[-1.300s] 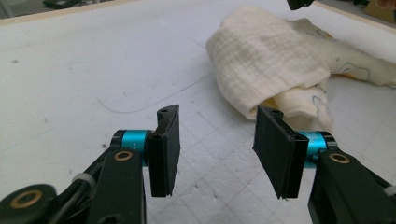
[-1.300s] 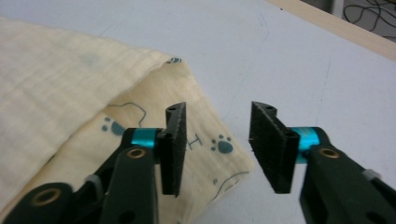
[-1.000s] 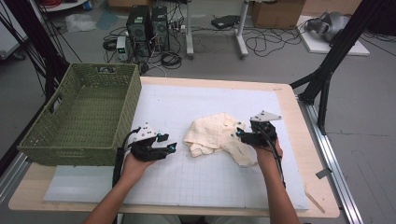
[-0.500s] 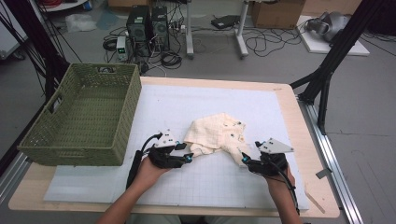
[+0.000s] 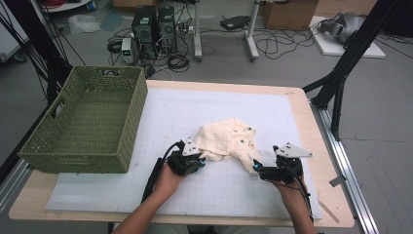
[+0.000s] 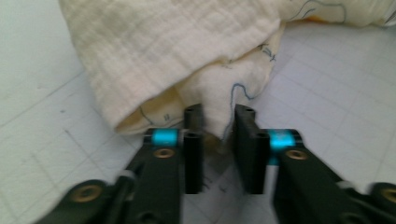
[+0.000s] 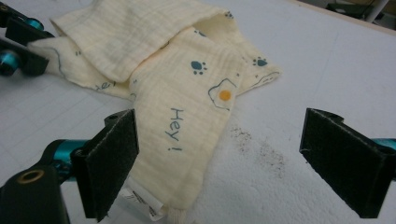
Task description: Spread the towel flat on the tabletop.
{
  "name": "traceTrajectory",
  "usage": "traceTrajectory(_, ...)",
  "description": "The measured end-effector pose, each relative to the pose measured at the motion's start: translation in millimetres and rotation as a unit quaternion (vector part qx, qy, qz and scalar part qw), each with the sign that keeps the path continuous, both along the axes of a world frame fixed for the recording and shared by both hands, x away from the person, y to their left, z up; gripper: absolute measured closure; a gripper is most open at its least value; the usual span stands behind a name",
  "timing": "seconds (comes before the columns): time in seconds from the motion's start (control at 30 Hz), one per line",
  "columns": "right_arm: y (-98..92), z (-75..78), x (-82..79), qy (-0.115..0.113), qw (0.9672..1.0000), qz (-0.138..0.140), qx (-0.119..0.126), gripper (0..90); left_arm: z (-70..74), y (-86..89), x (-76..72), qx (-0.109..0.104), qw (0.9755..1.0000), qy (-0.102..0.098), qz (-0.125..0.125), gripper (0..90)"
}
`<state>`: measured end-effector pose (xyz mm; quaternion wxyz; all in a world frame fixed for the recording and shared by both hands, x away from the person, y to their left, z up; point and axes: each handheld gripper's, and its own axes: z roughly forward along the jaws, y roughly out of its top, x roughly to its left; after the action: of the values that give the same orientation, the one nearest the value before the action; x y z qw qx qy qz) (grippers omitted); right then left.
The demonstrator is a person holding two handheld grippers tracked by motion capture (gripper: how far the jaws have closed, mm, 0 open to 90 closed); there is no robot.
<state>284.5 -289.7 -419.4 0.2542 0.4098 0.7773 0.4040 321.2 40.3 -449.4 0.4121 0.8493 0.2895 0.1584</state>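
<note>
The left gripper, its jaws just closing, is pinching an edge of the cream cloth, while the right gripper's jaws, just opening, are standing spread around the cloth's other end.

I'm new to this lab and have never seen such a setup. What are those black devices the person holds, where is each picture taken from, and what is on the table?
A person at a table holds a two-jawed clamp in each hand. The high view looks down from above: the left hand-held gripper and the right hand-held gripper sit at either side of a crumpled cream cloth. The cloth lies on a white grid mat, with a green woven basket to the left. The other two pictures come from cameras riding on the grippers. In the left gripper view, the jaws have just been closing and pinch an edge of the cloth. In the right gripper view, the jaws have just been opening and stand wide around a corner of the cloth printed "Hey!", not gripping it.
</note>
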Motion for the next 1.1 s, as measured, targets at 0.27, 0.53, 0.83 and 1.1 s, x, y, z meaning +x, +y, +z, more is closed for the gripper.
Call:
traceTrajectory(0.27, 7.7, -0.3, -2.4, 0.023, 0.9990, 0.037, 0.009, 36.8, 13.2, 31.8, -13.0, -0.032, 0.9993, 0.011, -0.014, 84.7)
traceTrajectory(0.53, 20.9, -4.5, 0.0, 0.055, 0.9972, 0.049, 0.013, 53.6, 20.1, 72.8, -32.8, -0.058, 0.9981, 0.014, -0.013, 84.2)
traceTrajectory(0.83, 35.3, -27.8, 10.8, 0.092, 0.9947, 0.045, -0.009, 53.7, 15.7, 89.1, -41.7, -0.057, 0.9981, 0.022, -0.006, 84.2)
traceTrajectory(1.1, 34.1, -25.2, 8.0, 0.098, 0.9909, 0.091, -0.018, 85.4, 12.0, 95.7, -48.5, -0.052, 0.9981, 0.033, -0.004, 84.2)
